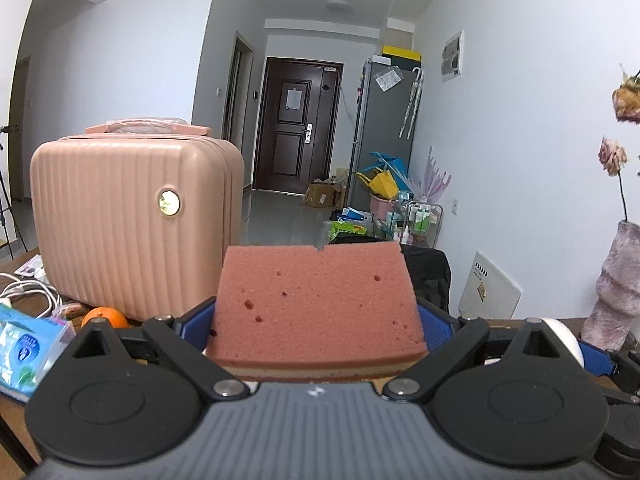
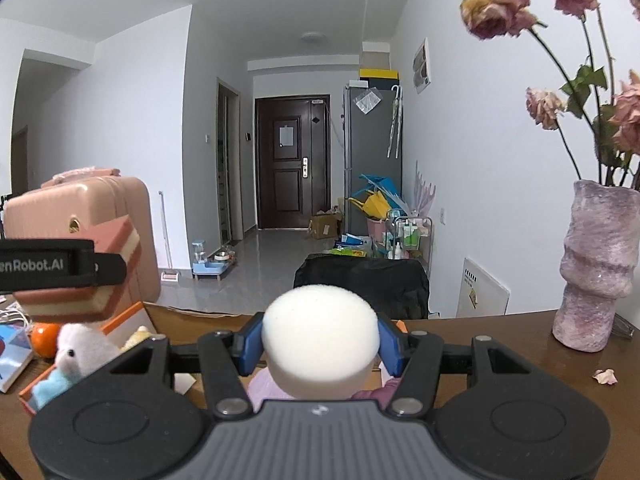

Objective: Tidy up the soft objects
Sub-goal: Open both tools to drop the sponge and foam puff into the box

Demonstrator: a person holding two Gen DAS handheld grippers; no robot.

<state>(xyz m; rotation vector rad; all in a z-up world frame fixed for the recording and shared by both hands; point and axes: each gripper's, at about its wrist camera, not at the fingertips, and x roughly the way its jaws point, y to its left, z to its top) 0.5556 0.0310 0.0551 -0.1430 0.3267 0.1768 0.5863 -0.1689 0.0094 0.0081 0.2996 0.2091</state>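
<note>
Up in the air, the left gripper point(image 1: 318, 320) had its jaws clamped on a pink layered sponge point(image 1: 316, 300), held level just right of the pink suitcase point(image 1: 132, 220). Its blue pads point(image 1: 198, 320) pressed both sides of the sponge. The right gripper point(image 2: 320, 344) had its jaws closed around a white round sponge point(image 2: 320, 340), farther right of the suitcase and above an orange-edged box point(image 2: 124, 318) on the brown worktop point(image 2: 500, 340). A white plush toy point(image 2: 80, 350) lay in that box. An orange point(image 1: 105, 317) sat at the suitcase's foot, and a mauve vase point(image 2: 596, 264) stood well right of it.
</note>
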